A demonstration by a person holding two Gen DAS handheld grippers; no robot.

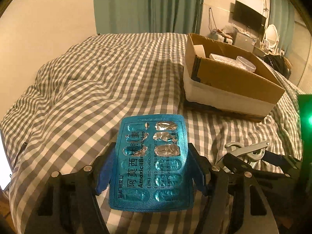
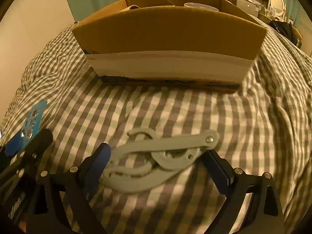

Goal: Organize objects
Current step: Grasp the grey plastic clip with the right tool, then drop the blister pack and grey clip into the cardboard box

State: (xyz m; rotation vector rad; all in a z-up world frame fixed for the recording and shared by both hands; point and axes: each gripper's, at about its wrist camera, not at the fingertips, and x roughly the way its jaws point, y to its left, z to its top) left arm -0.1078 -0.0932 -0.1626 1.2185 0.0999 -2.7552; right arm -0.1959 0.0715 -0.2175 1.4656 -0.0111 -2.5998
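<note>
A blue amoxicillin blister pack (image 1: 150,167), several pockets burst, stands between the fingers of my left gripper (image 1: 151,150), which is shut on its edges above the checked bedcover. It also shows at the left edge of the right wrist view as the blister pack (image 2: 34,119). A grey plastic hinged tool (image 2: 165,142) lies crosswise between the fingers of my right gripper (image 2: 156,152), which press on both its ends just over the cover. In the left wrist view the right gripper (image 1: 255,156) with the tool (image 1: 245,150) sits close to the right.
An open cardboard box (image 1: 234,81) with a white lower band stands on the bed ahead, directly before the right gripper as the box (image 2: 167,37). Inside are a white carton (image 1: 222,57) and a clear cup (image 1: 246,62). Checked bedcover (image 1: 78,81) stretches left. Green curtains hang behind.
</note>
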